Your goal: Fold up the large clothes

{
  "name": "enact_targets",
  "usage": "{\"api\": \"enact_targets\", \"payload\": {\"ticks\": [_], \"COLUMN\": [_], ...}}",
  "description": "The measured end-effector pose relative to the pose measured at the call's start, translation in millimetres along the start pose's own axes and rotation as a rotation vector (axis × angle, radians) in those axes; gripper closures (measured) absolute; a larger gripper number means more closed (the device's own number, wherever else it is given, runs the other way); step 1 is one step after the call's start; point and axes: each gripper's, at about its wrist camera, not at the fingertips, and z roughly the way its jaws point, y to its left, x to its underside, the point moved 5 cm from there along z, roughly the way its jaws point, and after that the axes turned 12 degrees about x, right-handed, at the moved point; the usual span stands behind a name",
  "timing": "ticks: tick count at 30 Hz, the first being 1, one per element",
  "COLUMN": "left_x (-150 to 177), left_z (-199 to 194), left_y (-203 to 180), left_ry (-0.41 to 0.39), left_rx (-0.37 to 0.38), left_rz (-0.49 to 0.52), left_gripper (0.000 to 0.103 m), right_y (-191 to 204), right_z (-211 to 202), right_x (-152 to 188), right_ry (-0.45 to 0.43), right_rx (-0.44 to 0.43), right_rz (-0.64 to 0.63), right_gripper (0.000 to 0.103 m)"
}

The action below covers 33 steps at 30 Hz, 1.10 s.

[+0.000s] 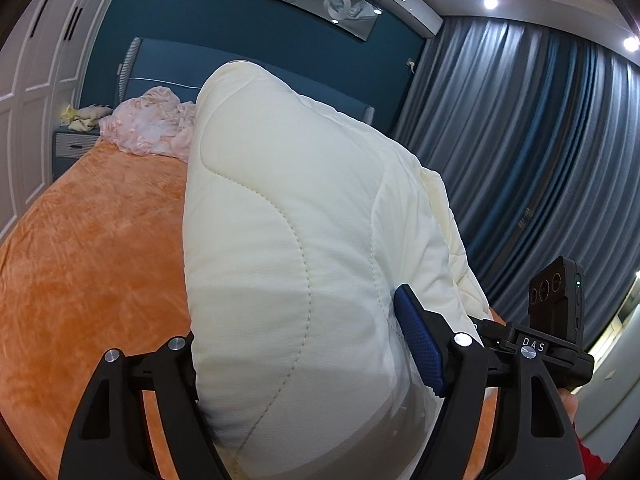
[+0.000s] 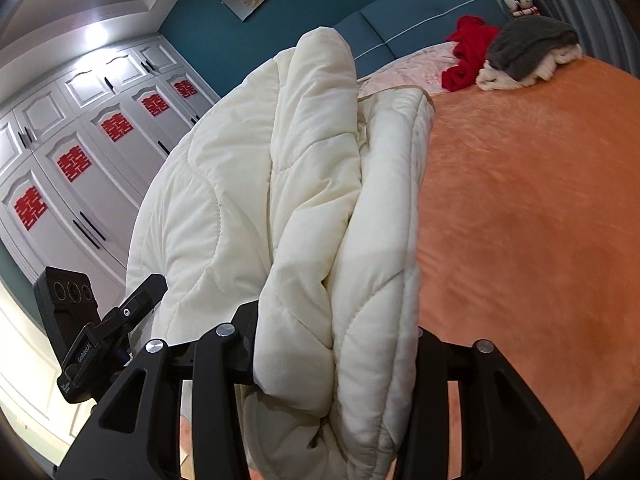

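Already the cream quilted comforter (image 1: pixel 288 240) is bunched into thick layers and held up off the orange bed (image 1: pixel 92 248), so the fold looks partly made rather than just begun. In the left wrist view the left claw (image 1: pixel 316 344) is clamped on a fat roll of it: the blue pad (image 1: pixel 420 344) at 3 o'clock presses into the padding, while the other finger is hidden behind the fabric at 9 o'clock. In the right wrist view the right claw (image 2: pixel 336 356) is clamped on several stacked layers (image 2: pixel 320 200), which rise from 6 o'clock toward 12 o'clock and lean toward the white wardrobe (image 2: pixel 80 152) at 9 o'clock.

By my reading, what is left is to carry the gathered bundle over, lay it flat on the bed and square its edges; no tidy finished rectangle shows yet. Whether the far end rests on the bed cannot be told from either view.

Other pieces look unfolded: a pink crumpled cloth (image 1: pixel 148 124) at 10 o'clock by the headboard, a red garment (image 2: pixel 468 56) and a grey-and-white heap (image 2: pixel 528 52) at 1 o'clock.
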Motion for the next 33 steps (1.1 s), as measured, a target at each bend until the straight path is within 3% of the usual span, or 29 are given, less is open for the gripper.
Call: {"api": "enact_targets", "payload": {"ticks": [9, 15, 24, 33], "left_x": [-9, 0, 18, 56], "left_z": [19, 35, 74, 117], "left_y": [77, 105, 144, 190], "left_ry": [-0.003, 0.020, 0.073, 0.154], "left_rx": [-0.038, -0.056, -0.065, -0.099], "left_rz": [-0.058, -0.083, -0.133, -0.213], "left_gripper": [0.030, 0.030, 0.030, 0.030], "right_y": [13, 15, -8, -41], "right_z": [79, 119, 172, 236], "right_x": [-15, -13, -6, 19], "right_ry": [0.045, 0.081, 0.139, 0.234], "right_rx": [0.014, 0.037, 0.076, 0.127], "right_rz": [-0.043, -0.056, -0.039, -0.012], "right_gripper": [0.064, 0.064, 0.064, 0.063]}}
